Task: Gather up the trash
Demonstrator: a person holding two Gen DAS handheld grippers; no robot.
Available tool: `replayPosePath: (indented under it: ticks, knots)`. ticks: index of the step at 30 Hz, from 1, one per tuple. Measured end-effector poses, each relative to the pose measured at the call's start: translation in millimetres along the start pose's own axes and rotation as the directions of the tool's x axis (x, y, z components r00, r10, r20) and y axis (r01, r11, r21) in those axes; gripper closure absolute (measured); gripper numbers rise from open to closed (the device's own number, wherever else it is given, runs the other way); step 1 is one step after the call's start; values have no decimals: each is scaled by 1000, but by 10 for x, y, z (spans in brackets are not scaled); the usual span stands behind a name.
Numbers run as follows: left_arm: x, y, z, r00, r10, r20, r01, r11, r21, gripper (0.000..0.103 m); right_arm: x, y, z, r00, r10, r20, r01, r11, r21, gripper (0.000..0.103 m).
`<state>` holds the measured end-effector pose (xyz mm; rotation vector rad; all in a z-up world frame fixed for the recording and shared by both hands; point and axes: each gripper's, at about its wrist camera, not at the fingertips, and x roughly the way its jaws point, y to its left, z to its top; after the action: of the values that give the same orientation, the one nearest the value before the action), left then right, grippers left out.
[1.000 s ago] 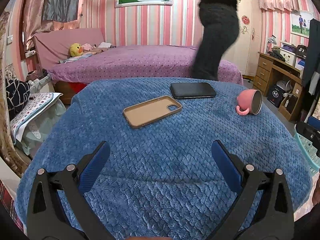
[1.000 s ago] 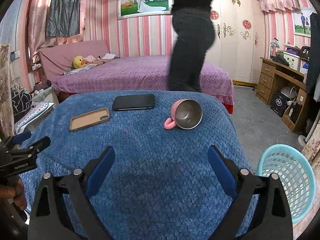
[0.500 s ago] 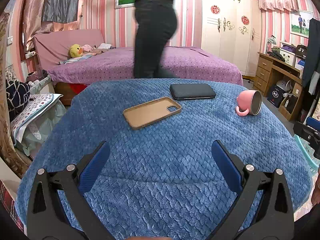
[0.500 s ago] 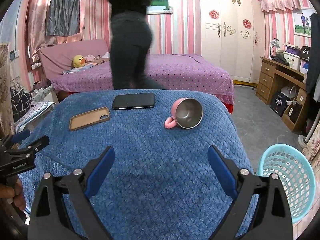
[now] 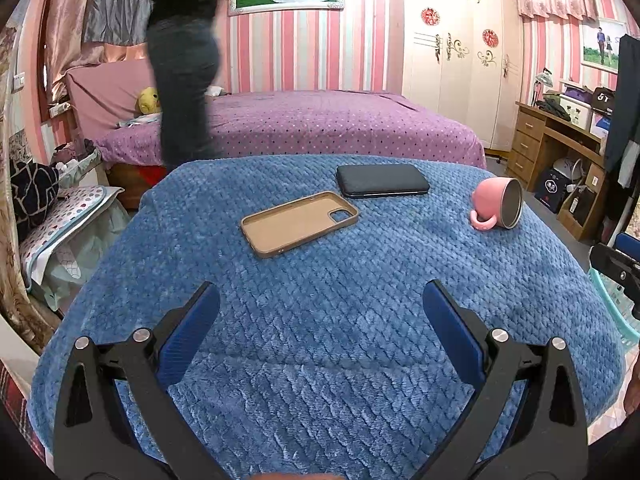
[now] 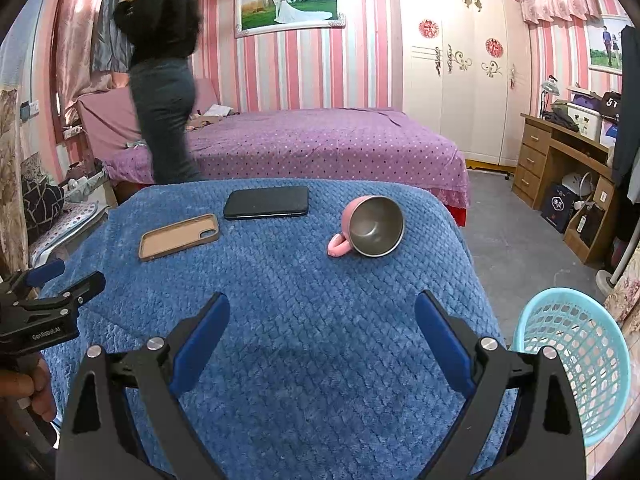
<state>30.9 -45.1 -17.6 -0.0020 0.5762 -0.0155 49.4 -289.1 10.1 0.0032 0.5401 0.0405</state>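
A tan phone case (image 5: 299, 223) lies face up on the blue blanket-covered table (image 5: 320, 300); it also shows in the right wrist view (image 6: 179, 236). A black phone (image 5: 382, 180) (image 6: 267, 202) lies just behind it. A pink mug (image 5: 497, 209) (image 6: 370, 226) lies on its side at the right. A light blue mesh basket (image 6: 576, 360) stands on the floor right of the table. My left gripper (image 5: 320, 312) is open and empty over the near table. My right gripper (image 6: 322, 320) is open and empty, also near the front edge.
A person in black (image 5: 184, 60) (image 6: 164, 72) walks between the table and a purple bed (image 5: 320, 124). A wooden desk (image 6: 560, 160) with bags stands at the right. Cushions and clutter (image 5: 48, 216) lie left of the table.
The person behind the table has walked from right to left. Both grippers and the table objects have stayed put.
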Motion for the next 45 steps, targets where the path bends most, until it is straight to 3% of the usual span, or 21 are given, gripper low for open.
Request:
replayPosePath:
  ticks: [45]
  knots:
    - [30,-6,2,1000,12,-3,-12,1000,-15,5,10,-31,-5,1000,-1,-3,1,1000,-6,11]
